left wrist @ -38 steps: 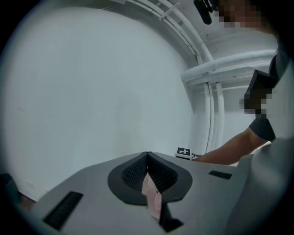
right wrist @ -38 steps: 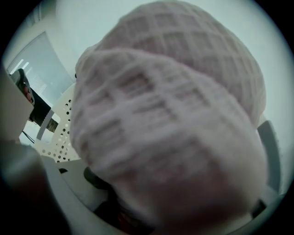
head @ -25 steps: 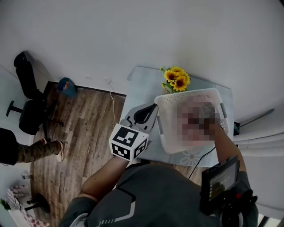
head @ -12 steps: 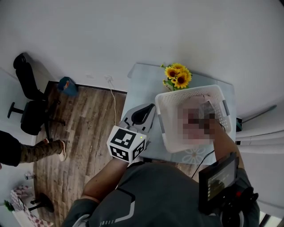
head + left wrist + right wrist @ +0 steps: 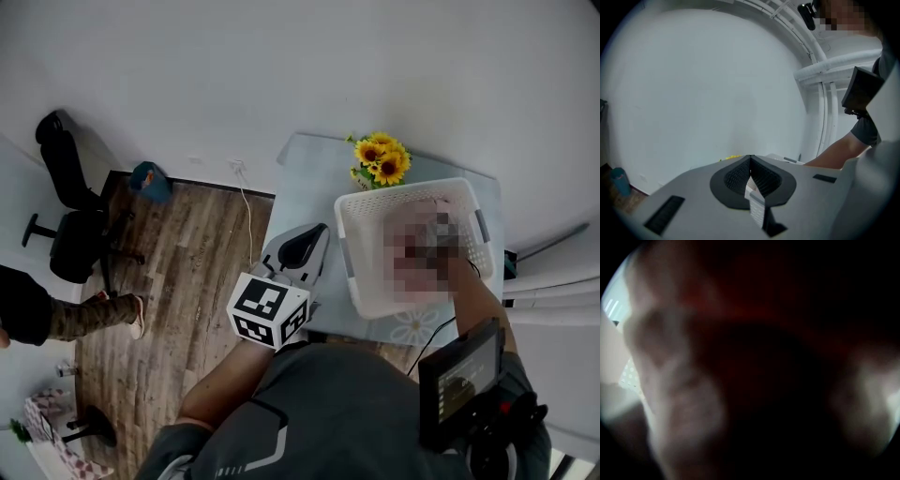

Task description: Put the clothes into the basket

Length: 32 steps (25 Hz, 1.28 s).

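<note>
The right gripper (image 5: 437, 240) reaches down into the basket (image 5: 361, 258) on the surface (image 5: 300, 183), so buried among the clothes (image 5: 677, 390) that I cannot tell its jaws' grip, while the left gripper (image 5: 322, 231) idles alongside to keep clear, jaws closed on nothing.

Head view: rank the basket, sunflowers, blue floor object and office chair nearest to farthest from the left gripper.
1. Basket, right beside the left gripper, on its right.
2. Sunflowers, just beyond the basket.
3. Blue object, off to the left.
4. Office chair, far left.

Left tool (image 5: 750, 159), jaws together; beyond it a yellow edge (image 5: 729, 157), perhaps flowers.
</note>
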Available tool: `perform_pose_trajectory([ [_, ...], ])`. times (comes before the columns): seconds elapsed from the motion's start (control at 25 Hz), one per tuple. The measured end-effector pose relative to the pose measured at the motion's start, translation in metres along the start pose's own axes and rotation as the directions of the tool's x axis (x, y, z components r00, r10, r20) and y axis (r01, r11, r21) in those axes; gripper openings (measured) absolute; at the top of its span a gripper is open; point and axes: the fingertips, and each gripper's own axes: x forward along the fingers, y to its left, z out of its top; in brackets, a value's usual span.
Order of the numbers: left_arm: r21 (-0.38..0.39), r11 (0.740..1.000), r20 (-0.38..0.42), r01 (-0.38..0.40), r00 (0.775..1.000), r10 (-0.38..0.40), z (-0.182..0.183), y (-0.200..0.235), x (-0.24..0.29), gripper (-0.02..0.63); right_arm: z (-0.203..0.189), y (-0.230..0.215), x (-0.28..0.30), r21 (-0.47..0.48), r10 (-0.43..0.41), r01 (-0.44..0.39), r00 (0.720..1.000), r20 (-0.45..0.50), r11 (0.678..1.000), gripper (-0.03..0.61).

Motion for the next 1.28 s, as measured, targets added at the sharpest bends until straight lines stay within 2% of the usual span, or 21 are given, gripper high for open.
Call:
perform_pose_trajectory([
  [0.24, 0.008, 1.0, 0.009, 0.003, 1.0, -0.003, 0.0, -0.005, -0.009, 0.008, 0.004, 0.0, -0.005, -0.01, -0.009, 0.009, 1.0, -0.002, 1.0, 0.407],
  [0.36, 0.015, 1.0, 0.019, 0.008, 1.0, -0.008, 0.002, -0.009, -0.019, 0.008, 0.007, 0.005, -0.023, -0.04, -0.036, 0.037, 0.999, 0.025, 0.998, 0.416],
  [0.52, 0.016, 1.0, 0.028, 0.018, 0.999, -0.018, 0.005, -0.016, -0.019, 0.008, 0.018, 0.01, -0.05, -0.035, -0.028, 0.03, 0.998, 0.063, 0.999, 0.416],
  [0.64, 0.03, 0.999, 0.039, 0.033, 0.999, -0.034, 0.01, -0.026, -0.019, 0.008, 0.025, 0.015, -0.078, -0.055, -0.044, 0.051, 0.992, 0.116, 0.997, 0.416],
  [0.8, 0.045, 0.998, 0.056, 0.041, 0.997, -0.044, 0.016, -0.038, -0.023, 0.008, 0.036, 0.024, -0.117, -0.112, -0.082, 0.11, 0.97, 0.228, 0.988, 0.414],
  [0.88, 0.051, 0.998, 0.064, 0.041, 0.997, -0.044, 0.019, -0.046, -0.026, 0.008, 0.039, 0.028, -0.14, -0.114, -0.097, 0.136, 0.95, 0.296, 0.984, 0.414],
  [1.0, 0.06, 0.998, 0.078, 0.037, 0.996, -0.042, 0.023, -0.059, -0.035, 0.008, 0.039, 0.038, -0.178, -0.103, -0.112, 0.169, 0.903, 0.416, 0.98, 0.414],
  [1.16, 0.067, 0.997, 0.097, 0.024, 0.995, -0.03, 0.023, -0.074, -0.044, 0.008, 0.033, 0.053, -0.228, -0.079, -0.089, 0.161, 0.823, 0.561, 0.984, 0.414],
  [1.28, 0.063, 0.998, 0.119, 0.027, 0.992, -0.034, 0.023, -0.091, -0.052, 0.008, 0.017, 0.069, -0.264, -0.069, -0.039, 0.111, 0.752, 0.658, 0.991, 0.413],
])
